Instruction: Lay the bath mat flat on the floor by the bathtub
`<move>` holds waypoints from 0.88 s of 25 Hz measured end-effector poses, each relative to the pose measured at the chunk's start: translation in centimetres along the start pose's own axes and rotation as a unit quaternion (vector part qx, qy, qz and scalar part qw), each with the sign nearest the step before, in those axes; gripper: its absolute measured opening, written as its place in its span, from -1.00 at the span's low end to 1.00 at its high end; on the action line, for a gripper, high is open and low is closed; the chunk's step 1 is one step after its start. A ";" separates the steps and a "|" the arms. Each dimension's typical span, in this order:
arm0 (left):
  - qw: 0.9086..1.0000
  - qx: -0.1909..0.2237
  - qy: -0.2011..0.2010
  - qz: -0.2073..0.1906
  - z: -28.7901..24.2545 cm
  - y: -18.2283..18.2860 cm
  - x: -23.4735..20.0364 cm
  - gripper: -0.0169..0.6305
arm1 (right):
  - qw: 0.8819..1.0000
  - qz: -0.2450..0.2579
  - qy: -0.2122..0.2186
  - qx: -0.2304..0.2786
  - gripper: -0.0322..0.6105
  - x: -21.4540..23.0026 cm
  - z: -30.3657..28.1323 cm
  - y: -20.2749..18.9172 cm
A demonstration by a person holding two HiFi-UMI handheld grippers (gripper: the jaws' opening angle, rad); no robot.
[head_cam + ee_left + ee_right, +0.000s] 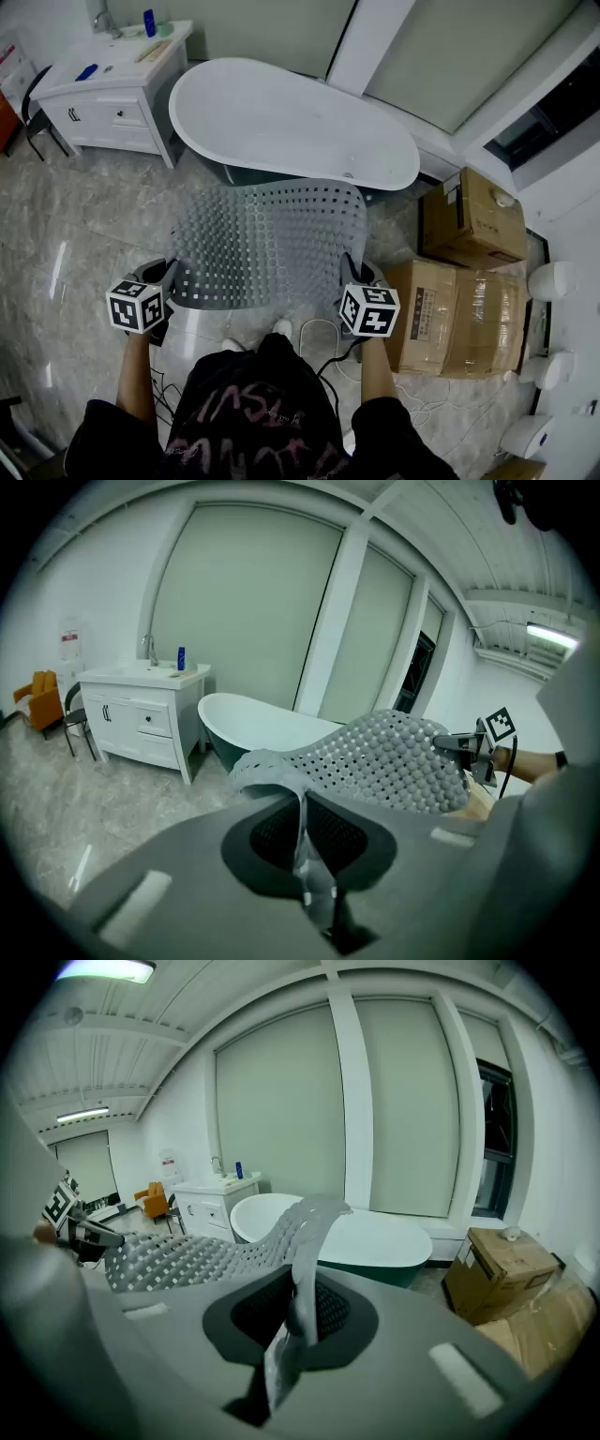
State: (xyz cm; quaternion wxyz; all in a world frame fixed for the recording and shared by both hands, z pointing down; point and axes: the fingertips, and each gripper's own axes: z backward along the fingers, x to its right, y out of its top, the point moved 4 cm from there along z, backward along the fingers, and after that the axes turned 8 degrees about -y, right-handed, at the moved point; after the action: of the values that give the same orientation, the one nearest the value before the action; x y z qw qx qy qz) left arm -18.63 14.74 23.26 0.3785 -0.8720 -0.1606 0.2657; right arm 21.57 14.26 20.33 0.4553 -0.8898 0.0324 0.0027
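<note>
While mat [272,239] aloft, tub [281,117] ahead, boxes [459,314] rt.

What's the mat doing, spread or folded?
Spread, not yet on the floor: the mat hangs stretched between the left gripper and right gripper, each clamped on a corner.

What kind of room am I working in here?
Likely a bathroom, perhaps a mock-up: a white oval freestanding bathtub, a white vanity cabinet with a tap, and brown cardboard boxes on the floor near it.
</note>
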 end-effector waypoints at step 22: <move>1.000 0.005 -0.006 -0.006 2.8 -1.8 -0.9 -0.92 | 1.000 -0.019 0.005 0.005 -0.77 -3.4 1.5 -1.5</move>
State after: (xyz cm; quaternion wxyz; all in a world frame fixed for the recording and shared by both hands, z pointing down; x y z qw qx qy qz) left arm -21.11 17.12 23.36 0.3839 -0.8672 -0.1670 0.2695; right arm 18.27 16.52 20.75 0.4592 -0.8881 0.0180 -0.0107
